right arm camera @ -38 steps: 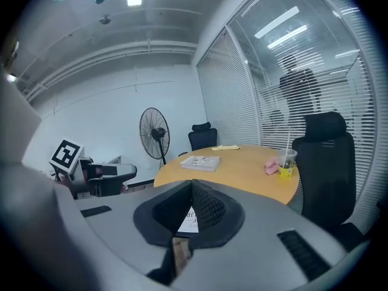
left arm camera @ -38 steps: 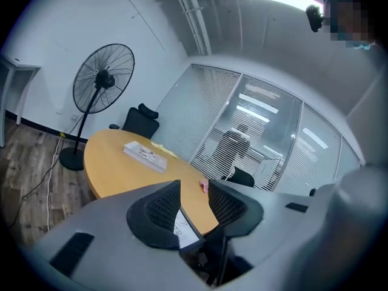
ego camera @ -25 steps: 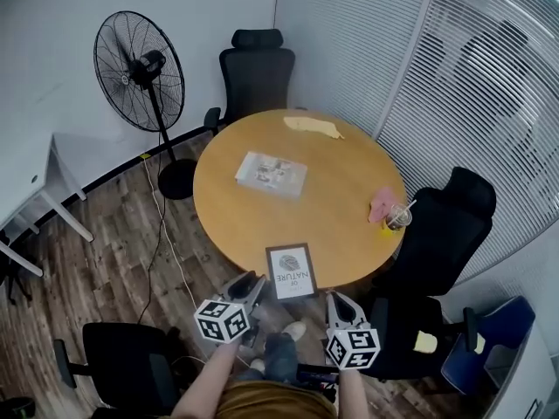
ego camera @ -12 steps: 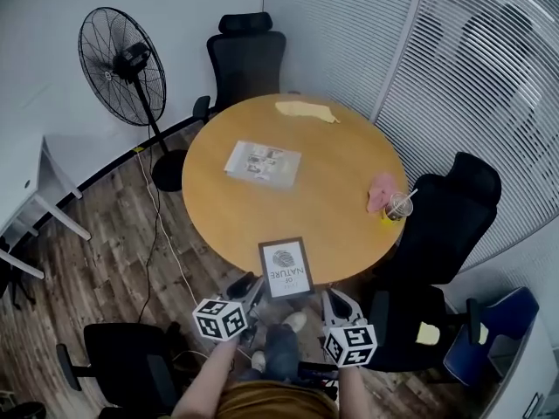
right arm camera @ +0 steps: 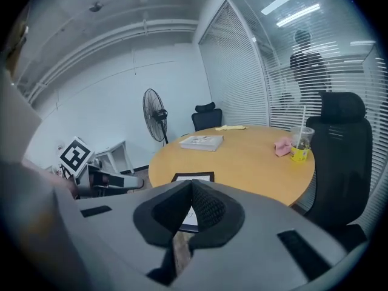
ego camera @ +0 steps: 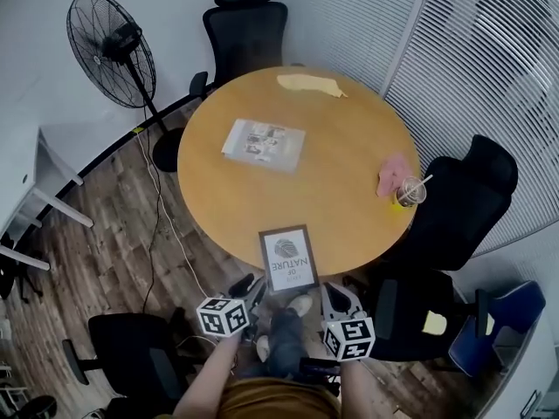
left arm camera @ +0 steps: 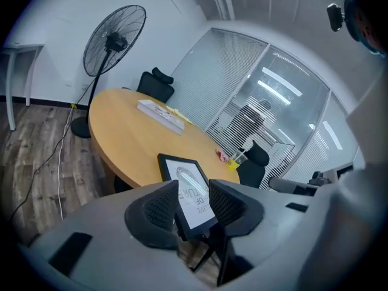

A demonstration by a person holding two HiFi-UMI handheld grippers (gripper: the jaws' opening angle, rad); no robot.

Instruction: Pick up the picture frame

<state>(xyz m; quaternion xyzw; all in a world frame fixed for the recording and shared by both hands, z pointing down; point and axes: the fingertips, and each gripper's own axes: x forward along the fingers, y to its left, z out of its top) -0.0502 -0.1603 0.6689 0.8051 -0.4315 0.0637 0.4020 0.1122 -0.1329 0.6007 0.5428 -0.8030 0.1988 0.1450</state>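
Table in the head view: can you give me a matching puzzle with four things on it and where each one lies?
Things:
1 frame
2 cup
3 yellow cloth
4 booklet

Places on the table:
A far edge
B left of the middle
C near edge
D right edge, beside a pink cloth

Pairs: 1-C, 2-D, 3-A, 4-B.

The head view looks steeply down on the round bench point(ego camera: 332, 147) from above its near edge. The left gripper view and right gripper view sit low just off that edge, facing across it. All three share the picture frame point(ego camera: 288, 258) and fan point(ego camera: 105, 46).
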